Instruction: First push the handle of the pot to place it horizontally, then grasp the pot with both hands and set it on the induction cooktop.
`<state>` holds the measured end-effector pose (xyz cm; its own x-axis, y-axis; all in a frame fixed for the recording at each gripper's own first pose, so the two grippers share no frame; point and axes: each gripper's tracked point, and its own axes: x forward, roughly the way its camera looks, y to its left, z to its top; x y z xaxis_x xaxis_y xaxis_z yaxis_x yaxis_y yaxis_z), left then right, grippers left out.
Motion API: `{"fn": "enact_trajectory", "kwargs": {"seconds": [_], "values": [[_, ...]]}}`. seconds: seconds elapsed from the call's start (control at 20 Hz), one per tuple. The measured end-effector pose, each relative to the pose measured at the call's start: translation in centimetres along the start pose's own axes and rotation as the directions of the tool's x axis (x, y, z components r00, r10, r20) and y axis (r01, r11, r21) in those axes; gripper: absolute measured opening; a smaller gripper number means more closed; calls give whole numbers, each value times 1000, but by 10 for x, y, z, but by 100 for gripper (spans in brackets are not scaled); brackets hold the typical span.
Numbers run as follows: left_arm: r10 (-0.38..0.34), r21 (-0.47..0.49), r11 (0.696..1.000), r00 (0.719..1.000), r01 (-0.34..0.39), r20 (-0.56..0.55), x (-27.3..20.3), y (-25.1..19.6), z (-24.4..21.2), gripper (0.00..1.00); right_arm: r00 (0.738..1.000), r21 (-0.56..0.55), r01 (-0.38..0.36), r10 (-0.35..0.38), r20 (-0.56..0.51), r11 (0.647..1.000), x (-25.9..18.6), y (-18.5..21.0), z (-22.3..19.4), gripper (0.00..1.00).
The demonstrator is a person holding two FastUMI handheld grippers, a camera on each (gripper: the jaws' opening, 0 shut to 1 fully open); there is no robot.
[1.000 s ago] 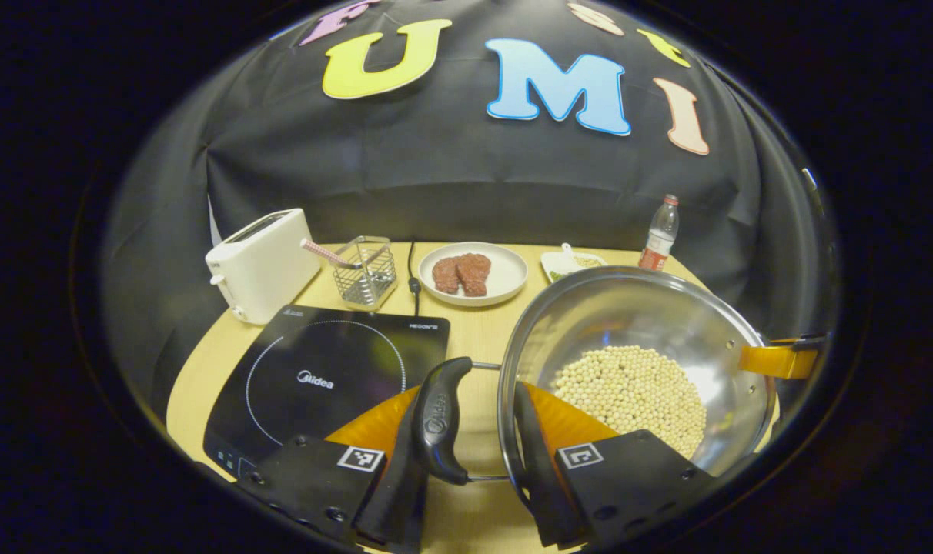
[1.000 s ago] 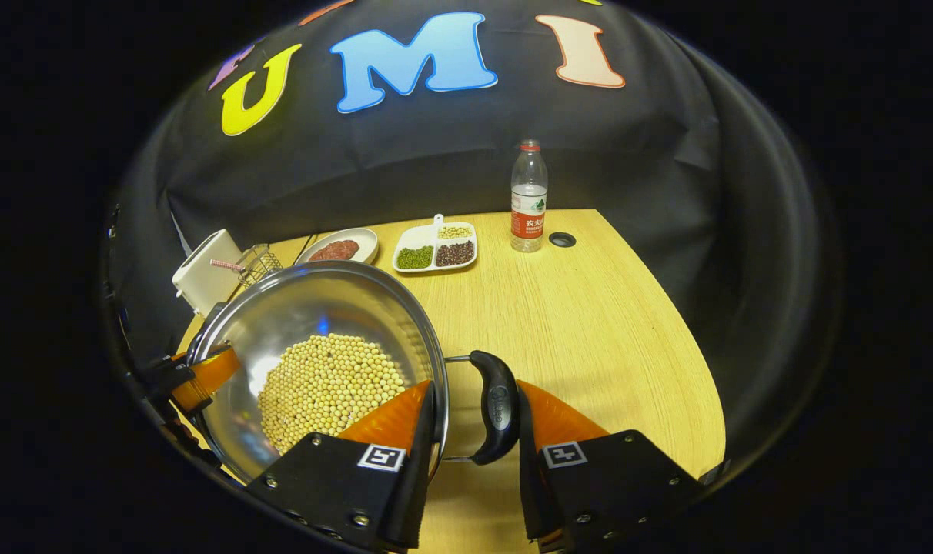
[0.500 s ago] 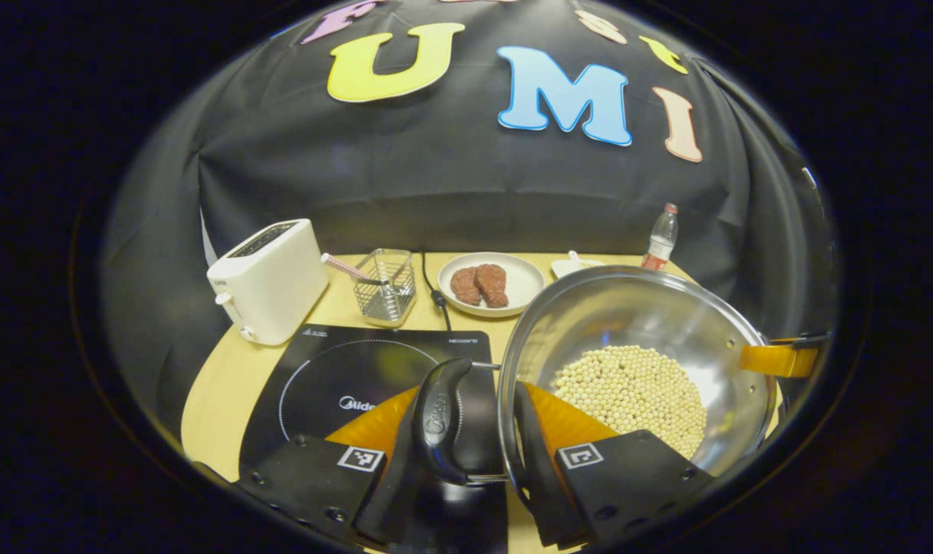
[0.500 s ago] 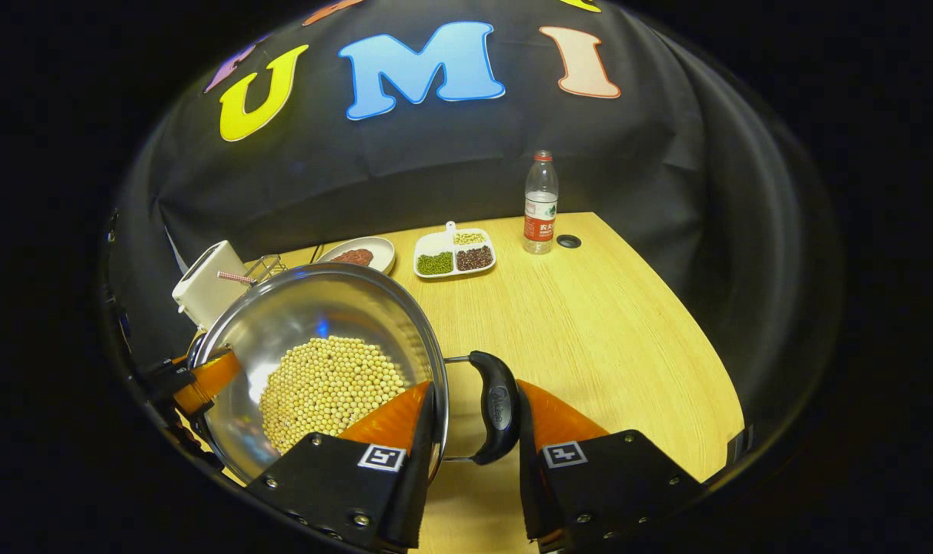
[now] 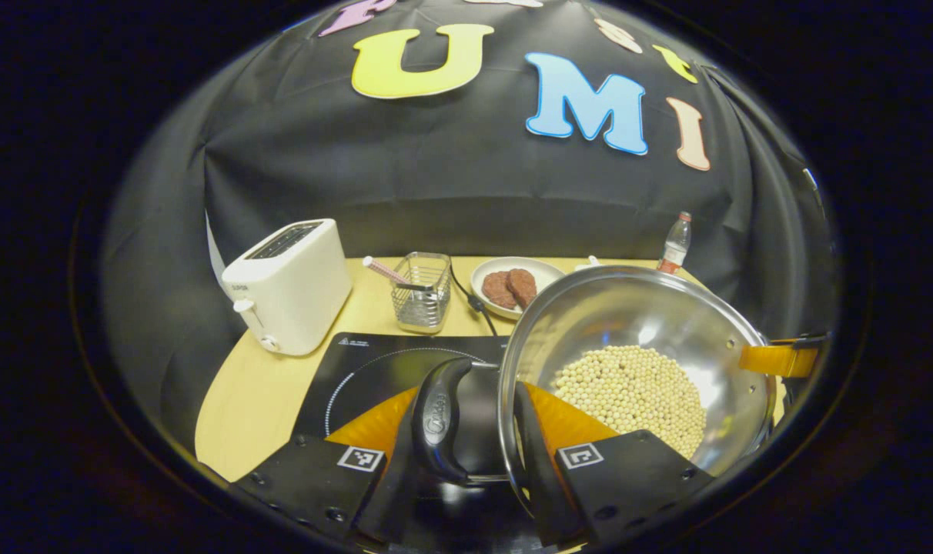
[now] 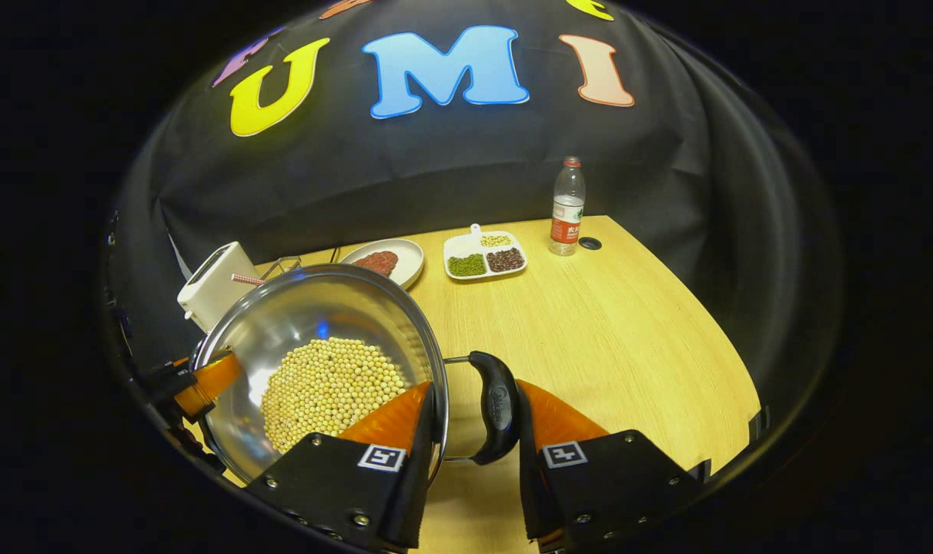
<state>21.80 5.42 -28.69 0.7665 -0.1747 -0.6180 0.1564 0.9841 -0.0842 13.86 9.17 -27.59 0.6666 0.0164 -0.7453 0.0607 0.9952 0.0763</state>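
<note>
Left gripper view: left tongs (image 5: 473, 438) at 6 o'clock, clenched across pot (image 5: 636, 323) rim and black left handle (image 5: 438, 419), one finger outside the handle, the other inside the steel wall. Pot at 4 o'clock, carried over the near right part of the induction cooktop (image 5: 374, 369); contact with the glass could not be told. Soybeans (image 5: 628, 388) heaped in the pot's bottom. At 3 o'clock, across the rim, a finger of the other tongs seen pressed on the far wall. Cooktop flat on the worktop (image 5: 251, 392), from 6 to 8 o'clock. Farther off at 9 o'clock, white toaster (image 5: 289, 285) upright; at 11 o'clock, wire basket (image 5: 422, 292) with a pink straw leaned in it; at 12 o'clock, plate of meat (image 5: 513, 286), partly hidden by the pot rim; at 2 o'clock, water bottle (image 5: 674, 245) by the wall.

Right gripper view: right tongs (image 6: 474, 431) at 6 o'clock, clenched on the pot's rim and black right handle (image 6: 499, 404), handle horizontal, one finger inside the wall, the other outside the handle. Pot at 8 o'clock, beans in it, the left tongs' finger on its far edge at 9 o'clock. Bare worktop from 3 to 5 o'clock. Beyond, at 12 o'clock, divided dish (image 6: 486, 255) of beans, meat plate beside it at 11 o'clock, bottle upright at 1 o'clock, toaster at 10 o'clock.
</note>
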Motion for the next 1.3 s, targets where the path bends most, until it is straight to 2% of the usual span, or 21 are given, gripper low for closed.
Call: {"fn": "enact_trajectory", "kwargs": {"seconds": [0.15, 0.2, 0.25, 0.55, 0.65, 0.7, 0.8, 0.85, 1.0, 1.1, 1.2, 1.25, 1.3], "values": [[2, -3, 1000, 1000, -2, 3, 0, 22, -1, 68, 1000, -3, -3, 3, 0, 1000, 4, 16, -3, 50], [4, -4, 1000, 1000, -4, 4, 0, 29, -2, 65, 1000, -2, -4, 4, 2, 1000, 5, 22, -3, 50], [6, -5, 1000, 1000, -6, 6, 0, 37, -2, 68, 1000, -2, -6, 6, 1, 1000, 4, 32, -3, 50], [26, -20, 999, 1000, -26, -1, 5, 82, -5, 68, 1000, -15, -26, 26, -13, 1000, 14, 75, -3, 50], [38, -24, 999, 999, -38, -6, 10, 97, -8, 64, 999, -19, -36, 36, -21, 999, 19, 89, -4, 50], [43, -25, 999, 999, -44, -8, 11, 105, -9, 68, 999, -21, -42, 42, -26, 999, 21, 96, -4, 50], [55, -30, 998, 998, -55, -17, 13, 119, -11, 68, 998, -27, -52, 51, -38, 998, 27, 107, -4, 50], [60, -31, 998, 998, -60, -21, 15, 125, -12, 71, 997, -30, -57, 55, -44, 998, 30, 113, -4, 50], [73, -34, 997, 997, -74, -35, 21, 143, -16, 68, 996, -31, -65, 63, -64, 997, 38, 130, -6, 50], [77, -34, 996, 996, -79, -46, 24, 155, -19, 71, 995, -33, -66, 64, -72, 997, 43, 138, -7, 50], [80, -31, 996, 995, -81, -54, 29, 163, -22, 64, 994, -33, -67, 64, -83, 997, 48, 146, -10, 50], [81, -31, 996, 995, -83, -57, 31, 165, -23, 68, 995, -35, -68, 65, -81, 997, 50, 149, -11, 50], [82, -31, 996, 995, -84, -56, 33, 168, -22, 65, 995, -38, -69, 66, -79, 997, 51, 151, -11, 50]]}}
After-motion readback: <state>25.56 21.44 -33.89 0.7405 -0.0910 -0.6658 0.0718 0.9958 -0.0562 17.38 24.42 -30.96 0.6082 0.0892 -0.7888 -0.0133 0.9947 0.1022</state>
